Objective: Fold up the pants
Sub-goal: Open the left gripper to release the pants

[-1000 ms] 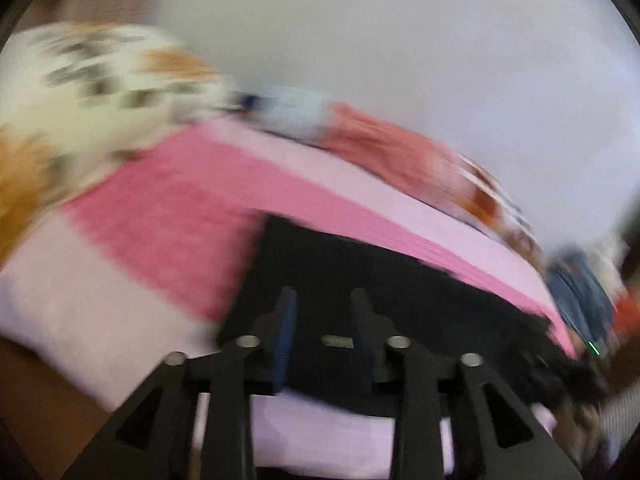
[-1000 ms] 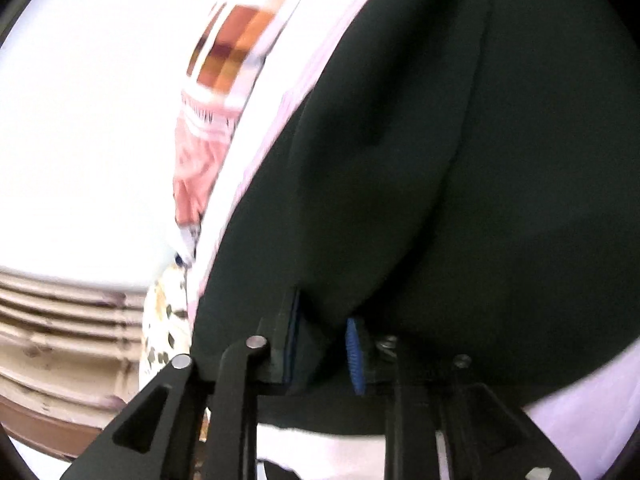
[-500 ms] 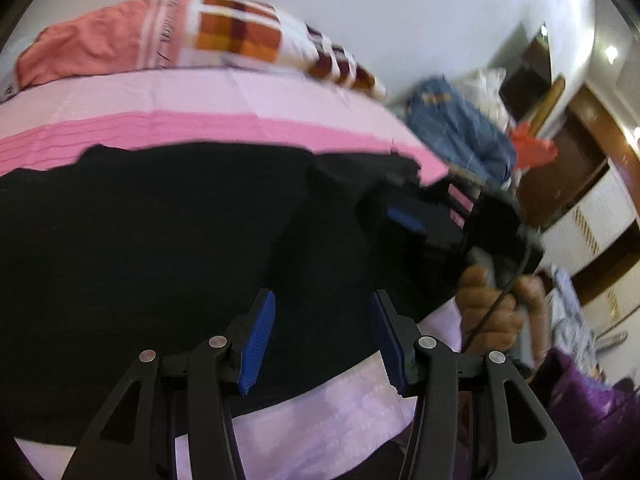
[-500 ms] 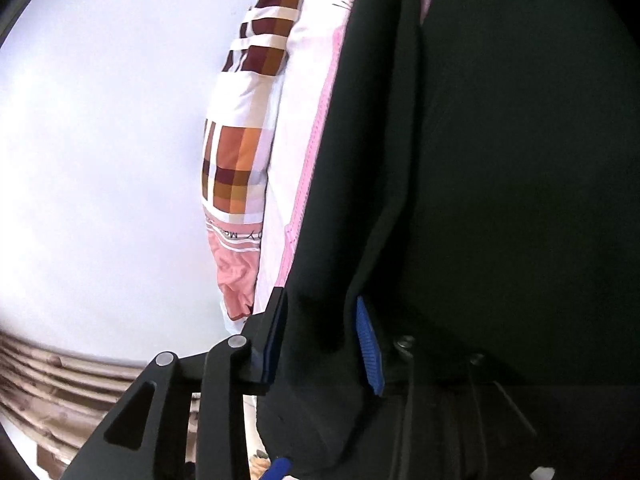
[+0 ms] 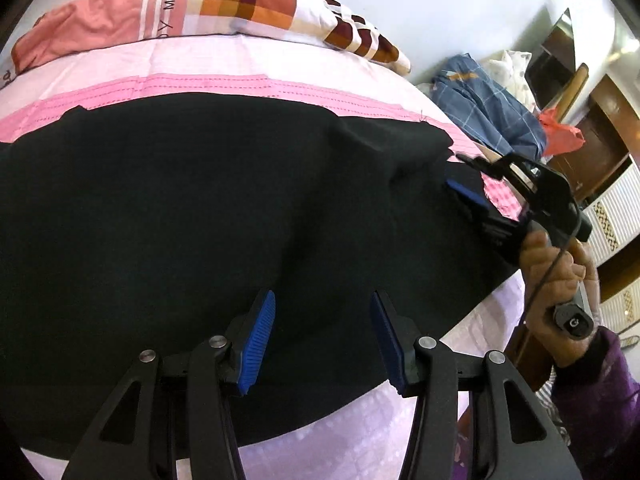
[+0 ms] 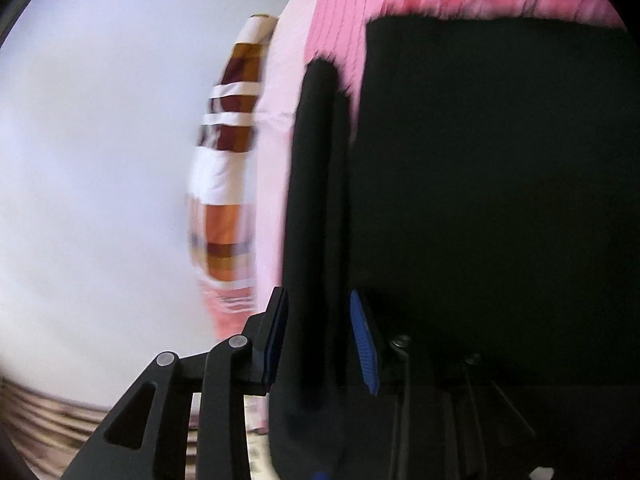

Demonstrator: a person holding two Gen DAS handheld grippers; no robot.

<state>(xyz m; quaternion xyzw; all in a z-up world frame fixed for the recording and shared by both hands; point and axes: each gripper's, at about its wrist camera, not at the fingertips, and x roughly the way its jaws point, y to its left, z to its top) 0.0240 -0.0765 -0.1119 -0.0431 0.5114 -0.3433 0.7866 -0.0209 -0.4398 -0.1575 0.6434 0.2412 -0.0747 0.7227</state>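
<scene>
Where pants spread, pillow beyond

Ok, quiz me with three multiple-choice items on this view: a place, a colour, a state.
1. Where is the checked pillow? A. beyond the black pants B. on the pants C. on the floor
2. What colour is the bedsheet? A. blue B. pink C. green
3. How is the left claw? A. shut on the pillow B. out of view C. open over the pants
1A, it lies past the pants; 2B, pink surrounds the pants; 3C, its blue pads stand apart.
</scene>
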